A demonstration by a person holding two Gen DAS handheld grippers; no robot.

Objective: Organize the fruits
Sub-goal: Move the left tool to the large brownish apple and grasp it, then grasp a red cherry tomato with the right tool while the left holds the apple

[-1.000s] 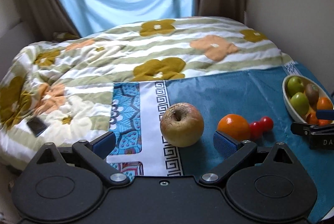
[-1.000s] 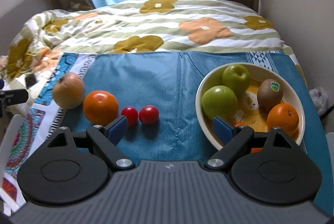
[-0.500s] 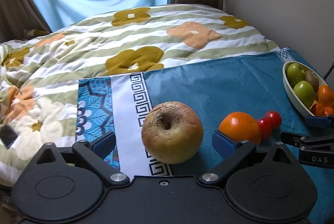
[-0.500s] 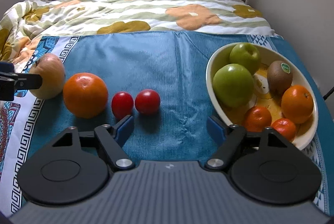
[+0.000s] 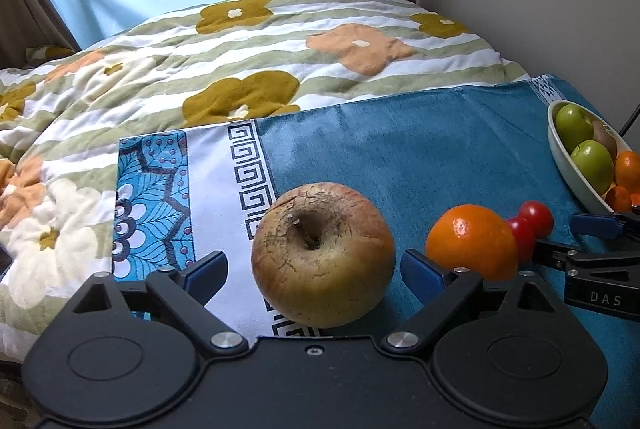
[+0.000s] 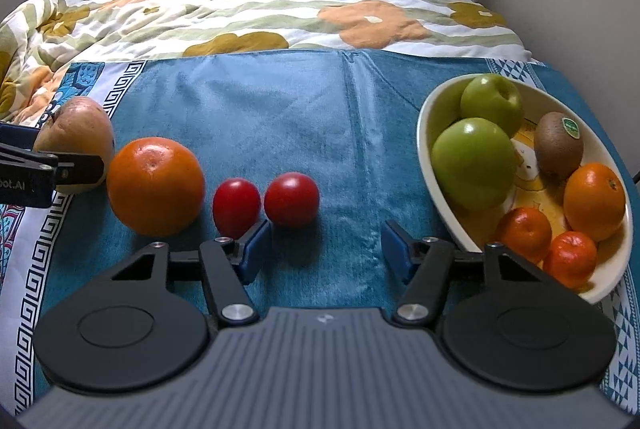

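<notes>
While both cameras look down on the bed, I see the cream bowl (image 6: 440,189) sitting on the blue towel (image 6: 304,117) at the right, tipped slightly toward me. It holds two green apples (image 6: 474,161), a kiwi (image 6: 558,143) with a sticker, one orange and two small mandarins (image 6: 524,233).

Outside the bowl, four fruits lie in a row across the towel: a wrinkled apple (image 5: 322,255) on the white patterned border, a large orange (image 6: 156,185) just beside it, then two red tomatoes (image 6: 292,199) touching or almost touching each other. That apple sits upright, its stem dimple facing up and a little toward my left camera. The left tomato is slightly elongated, its long axis roughly upright in the right view.

My left tongs (image 5: 314,271) are spread wide and closing, with the wrinkled apple between the blue pads (image 5: 208,269); a gap shows on each side, so nothing is pinched. My right tongs (image 6: 324,249) are about half spread and closing. Their left pad sits just in front of the tomatoes, and only towel lies between the pads.
</notes>
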